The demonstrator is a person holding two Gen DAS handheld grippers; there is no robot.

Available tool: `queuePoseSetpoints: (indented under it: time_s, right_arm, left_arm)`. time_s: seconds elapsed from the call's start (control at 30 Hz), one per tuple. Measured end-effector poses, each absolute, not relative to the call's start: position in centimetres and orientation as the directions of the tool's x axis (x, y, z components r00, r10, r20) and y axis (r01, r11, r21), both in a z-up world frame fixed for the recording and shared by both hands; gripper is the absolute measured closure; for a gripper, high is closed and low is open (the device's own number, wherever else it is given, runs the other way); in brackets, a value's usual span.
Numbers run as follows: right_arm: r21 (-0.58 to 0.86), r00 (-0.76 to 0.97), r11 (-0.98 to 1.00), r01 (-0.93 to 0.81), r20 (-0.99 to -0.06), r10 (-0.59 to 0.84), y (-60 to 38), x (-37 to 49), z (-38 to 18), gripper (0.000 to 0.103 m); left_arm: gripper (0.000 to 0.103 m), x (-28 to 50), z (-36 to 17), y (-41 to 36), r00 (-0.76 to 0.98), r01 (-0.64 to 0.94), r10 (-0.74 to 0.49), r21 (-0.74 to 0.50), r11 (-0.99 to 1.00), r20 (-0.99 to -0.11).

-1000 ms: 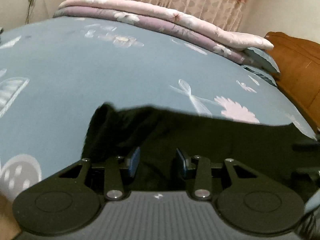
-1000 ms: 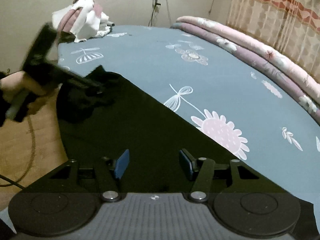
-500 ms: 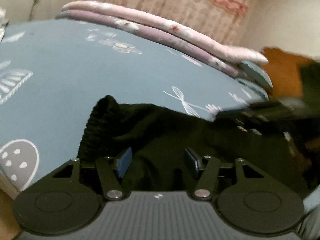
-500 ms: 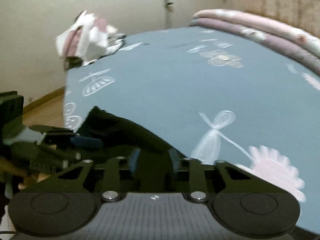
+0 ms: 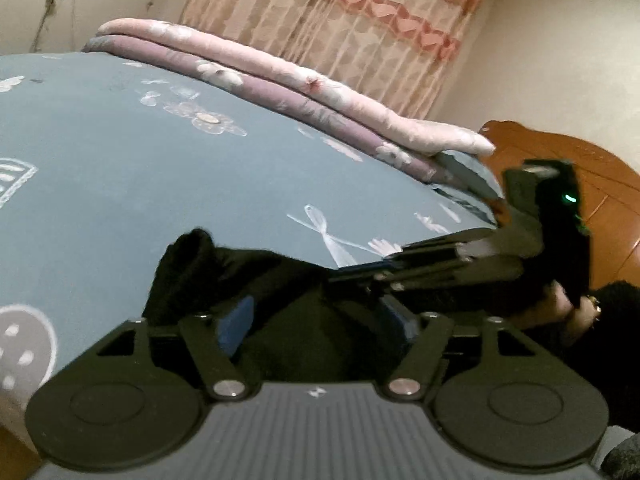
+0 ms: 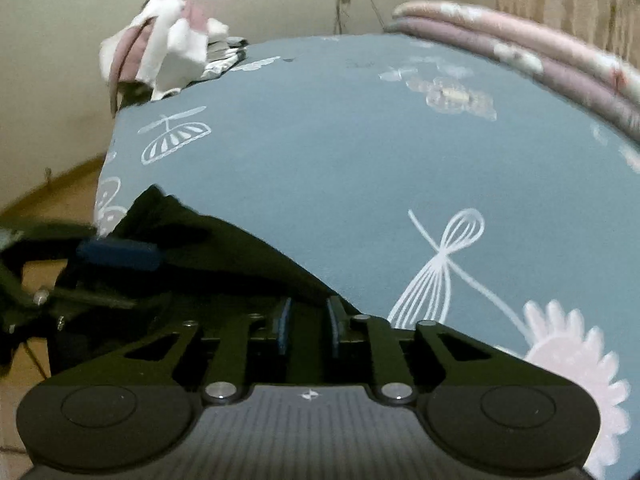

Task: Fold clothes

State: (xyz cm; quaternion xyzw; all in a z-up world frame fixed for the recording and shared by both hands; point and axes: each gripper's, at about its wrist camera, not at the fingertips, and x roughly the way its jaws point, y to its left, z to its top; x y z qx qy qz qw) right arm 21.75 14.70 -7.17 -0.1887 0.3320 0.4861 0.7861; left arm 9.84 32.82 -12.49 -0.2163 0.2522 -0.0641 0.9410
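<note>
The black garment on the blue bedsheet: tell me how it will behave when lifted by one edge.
The black garment is probably floppy: it lies bunched in soft folds on the blue bedsheet. It would likely drape and sag from the right gripper, whose jaws have closed in on its edge.

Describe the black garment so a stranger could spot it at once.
Start at the bed, covered by a blue sheet printed with white flowers and dragonflies. At its near edge, by the two grippers, lies the black garment, rumpled. It is the only black cloth there: the folded quilts along the far side are pink and purple, and the clothes heap at the corner is white and pink.
</note>
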Motion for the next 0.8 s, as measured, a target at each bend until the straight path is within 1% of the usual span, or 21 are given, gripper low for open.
queuePoseSetpoints:
  time_s: [0.1, 0.2, 0.3, 0.43, 0.5, 0.6, 0.63, 0.7, 0.73, 0.8]
  right_arm:
    - [0.002, 0.340, 0.483, -0.876, -0.707, 0.620, 12.8, 20.6, -6.5, 0.070]
    - [-0.014, 0.382, 0.538, -0.843, -0.719, 0.580, 9.6, 19.9, -6.2, 0.066]
    - [-0.021, 0.436, 0.619, -0.785, -0.729, 0.528, 5.4, 19.5, -6.0, 0.061]
    - [0.023, 0.471, 0.709, -0.705, -0.733, 0.492, 0.1, 18.6, -6.3, 0.057]
    - [0.046, 0.477, 0.737, -0.674, -0.734, 0.483, -1.6, 18.2, -6.6, 0.056]
    - [0.061, 0.491, 0.763, -0.644, -0.731, 0.474, -2.8, 17.4, -6.7, 0.055]
    - [0.058, 0.499, 0.766, -0.640, -0.726, 0.472, -3.0, 17.1, -6.6, 0.054]
    - [0.037, 0.522, 0.771, -0.635, -0.716, 0.464, -3.7, 16.3, -6.2, 0.048]
    - [0.024, 0.533, 0.774, -0.633, -0.712, 0.458, -4.1, 15.9, -6.0, 0.048]
    - [-0.006, 0.558, 0.782, -0.623, -0.704, 0.439, -5.2, 15.3, -5.7, 0.044]
  left_arm:
    - [0.029, 11.3, -12.8, 33.3, 0.842, -0.052, -0.189, -0.424, 0.904, -0.506]
    - [0.029, 11.7, -11.8, 33.3, 0.836, -0.052, -0.192, -0.422, 0.905, -0.515]
    - [0.029, 10.6, -10.6, 32.4, 0.832, -0.020, -0.210, -0.406, 0.914, -0.513]
    - [0.025, 8.1, -9.5, 30.4, 0.817, 0.023, -0.232, -0.372, 0.928, -0.528]
    - [0.025, 7.3, -10.1, 29.8, 0.796, -0.006, -0.212, -0.358, 0.934, -0.566]
    - [0.026, 6.7, -9.7, 28.8, 0.792, -0.032, -0.180, -0.334, 0.942, -0.583]
    - [0.026, 6.5, -9.5, 28.5, 0.792, -0.039, -0.169, -0.325, 0.945, -0.587]
    - [0.026, 6.2, -9.0, 27.8, 0.791, -0.054, -0.148, -0.308, 0.950, -0.594]
    - [0.026, 6.0, -8.8, 27.5, 0.791, -0.061, -0.137, -0.299, 0.952, -0.597]
    - [0.026, 5.6, -8.4, 26.8, 0.789, -0.076, -0.115, -0.282, 0.957, -0.603]
